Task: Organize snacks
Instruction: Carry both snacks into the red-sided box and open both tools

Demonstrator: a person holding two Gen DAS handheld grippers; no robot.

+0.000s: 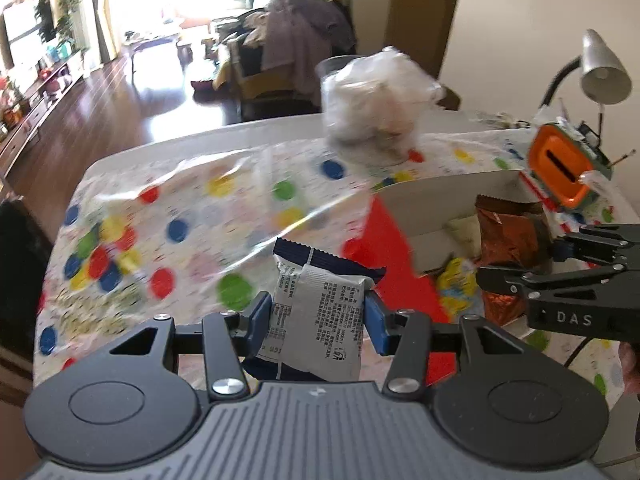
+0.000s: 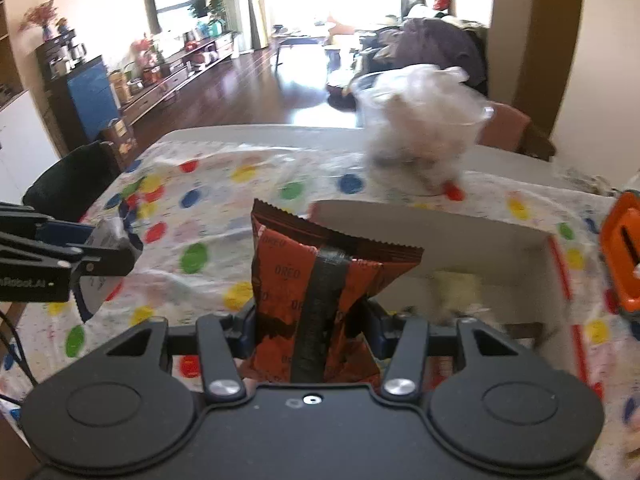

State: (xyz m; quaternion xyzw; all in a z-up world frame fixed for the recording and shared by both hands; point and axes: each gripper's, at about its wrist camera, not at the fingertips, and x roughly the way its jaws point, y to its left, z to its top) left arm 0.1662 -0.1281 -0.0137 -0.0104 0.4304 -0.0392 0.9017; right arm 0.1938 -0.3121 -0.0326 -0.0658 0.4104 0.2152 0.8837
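Left tongs (image 1: pixel 318 312) grip white packet (image 1: pixel 316 320); white box (image 1: pixel 448 200), clear tub (image 1: pixel 372 100) beyond

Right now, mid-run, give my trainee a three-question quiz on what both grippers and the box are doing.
1. True or false: the left gripper is shut on the white and navy packet.
2. What does the right gripper hold? A) yellow packet B) red Oreo packet C) nothing
3. Fill in: the white cardboard box sits on the ____ tablecloth.

Key: 1 true; 2 B; 3 polka-dot.
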